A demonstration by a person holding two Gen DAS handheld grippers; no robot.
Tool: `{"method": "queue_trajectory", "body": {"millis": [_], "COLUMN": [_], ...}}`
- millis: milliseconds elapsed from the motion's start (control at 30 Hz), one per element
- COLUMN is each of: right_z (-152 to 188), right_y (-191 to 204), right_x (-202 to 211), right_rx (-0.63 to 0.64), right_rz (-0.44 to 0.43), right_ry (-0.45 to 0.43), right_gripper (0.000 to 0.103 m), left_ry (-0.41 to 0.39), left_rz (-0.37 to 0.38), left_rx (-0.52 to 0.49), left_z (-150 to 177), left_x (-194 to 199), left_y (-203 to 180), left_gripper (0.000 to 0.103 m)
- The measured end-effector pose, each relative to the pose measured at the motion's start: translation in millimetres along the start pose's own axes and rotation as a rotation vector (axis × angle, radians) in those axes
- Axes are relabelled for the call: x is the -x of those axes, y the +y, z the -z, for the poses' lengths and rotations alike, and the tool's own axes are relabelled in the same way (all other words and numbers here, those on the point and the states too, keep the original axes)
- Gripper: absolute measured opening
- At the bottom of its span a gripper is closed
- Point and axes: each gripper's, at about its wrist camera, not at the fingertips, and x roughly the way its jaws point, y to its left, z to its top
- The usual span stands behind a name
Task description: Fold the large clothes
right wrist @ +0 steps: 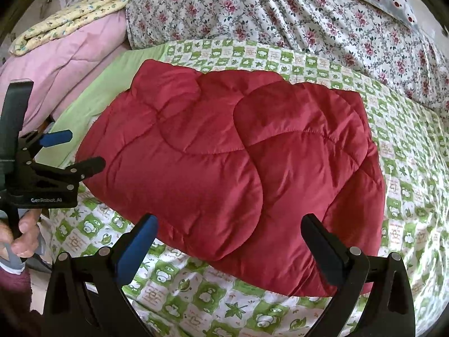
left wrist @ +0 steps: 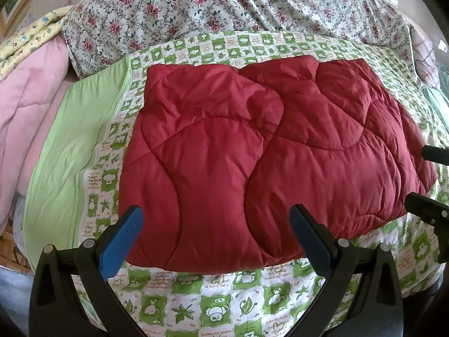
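A dark red quilted jacket [left wrist: 252, 154], already folded into a thick, puffy bundle, is seen lying on the green-and-white patterned sheet [left wrist: 196, 309] of a bed, with the left claw [left wrist: 216, 241] and the right claw [right wrist: 228, 250] both held spread wide above its near edge and nothing gripped in either. The padded garment is judged to be light but bulky, soft and springy, with a smooth shell likely to slide between the pads; a hold is best taken at the stitched seams or at the doubled near corners, where the filling is compressed. Open sheet is left in front of the bundle and to its right for any further fold. To the left, room is limited by a pink comforter [right wrist: 70, 56] and a yellow printed quilt [right wrist: 73, 14], and at the far side by a rumpled floral cover [left wrist: 224, 5].
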Motion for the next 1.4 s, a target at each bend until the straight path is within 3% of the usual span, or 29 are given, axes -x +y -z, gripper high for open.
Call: {"method": "queue_trajectory", "body": {"millis": [1400], "right_z": [-4.4], "right_y": [-0.2], "right_x": [0.0], "right_rx": [0.000], "right_rz": [0.000], "right_ry": [-0.005], "right_gripper": [0.103], "left_ry": [-0.020], "left_rz": [0.002], "left_rx": [-0.005], "left_z": [-6.3], "left_x": [1.6], "left_y": [-1.5], "left_gripper": [0.103]}}
